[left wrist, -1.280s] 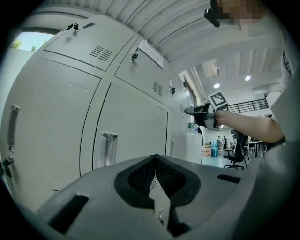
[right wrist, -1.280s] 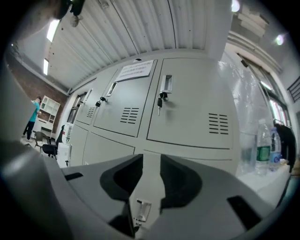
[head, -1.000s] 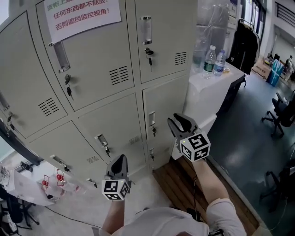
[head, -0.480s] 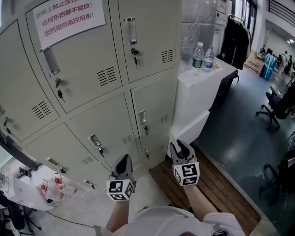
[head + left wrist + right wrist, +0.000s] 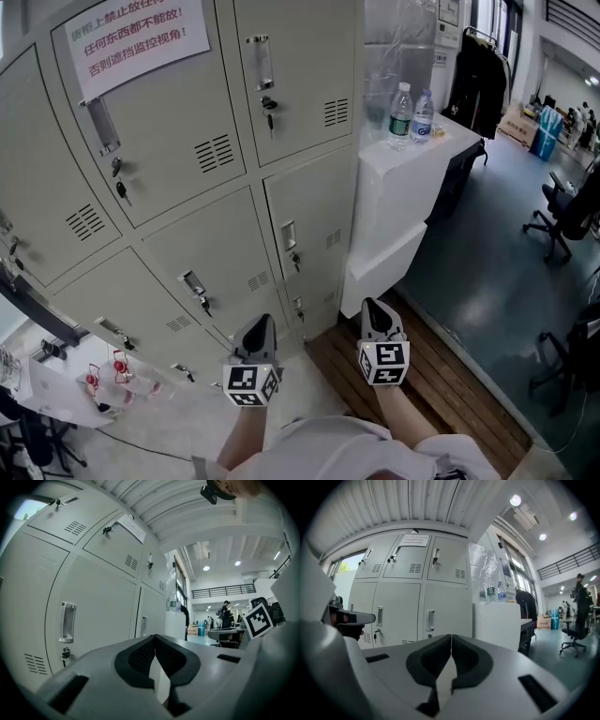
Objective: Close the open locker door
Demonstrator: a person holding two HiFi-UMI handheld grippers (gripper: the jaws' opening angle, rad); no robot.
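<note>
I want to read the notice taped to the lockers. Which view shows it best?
The head view: the notice sits near, its red print large, though its top is cut off. The right gripper view shows it tiny; the left gripper view, steeply slanted.

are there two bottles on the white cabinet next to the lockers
Yes, a taller bottle and a shorter bottle stand side by side on top of the white cabinet.
</note>
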